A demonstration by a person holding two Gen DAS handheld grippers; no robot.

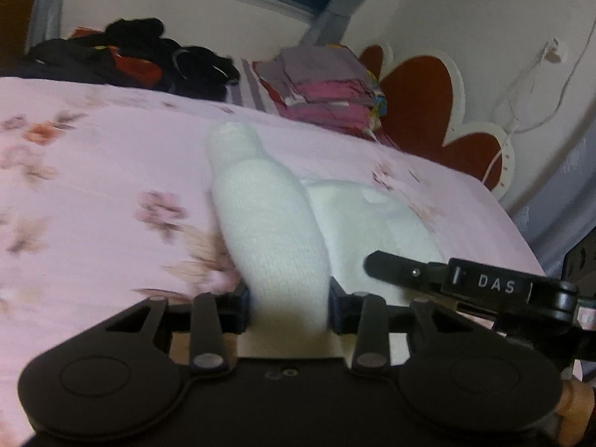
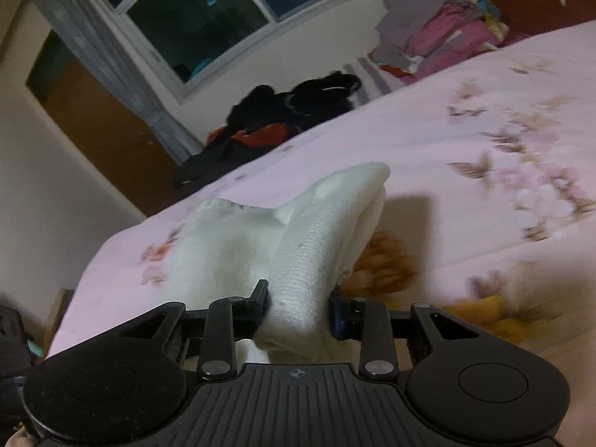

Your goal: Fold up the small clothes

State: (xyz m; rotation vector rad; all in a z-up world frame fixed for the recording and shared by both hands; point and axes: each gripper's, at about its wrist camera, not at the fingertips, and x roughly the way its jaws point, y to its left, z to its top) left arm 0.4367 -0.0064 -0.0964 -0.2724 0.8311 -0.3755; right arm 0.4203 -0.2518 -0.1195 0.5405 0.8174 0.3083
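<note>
on the pink bedsheet (image 1: pixel 93 193), a white sock (image 1: pixel 275 231) is pinched at one end by the left gripper (image 1: pixel 288 307). its other end is clamped between the fingers of the right gripper (image 2: pixel 300 311). dark clothes (image 1: pixel 149 56) and a folded pile (image 1: pixel 327 85) are seen behind.

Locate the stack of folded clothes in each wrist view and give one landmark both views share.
Left wrist view: the stack of folded clothes sits upper centre-right, at the bed's far edge.
Right wrist view: the stack of folded clothes sits top right.
Shared landmark: the dark clothes pile.
</note>
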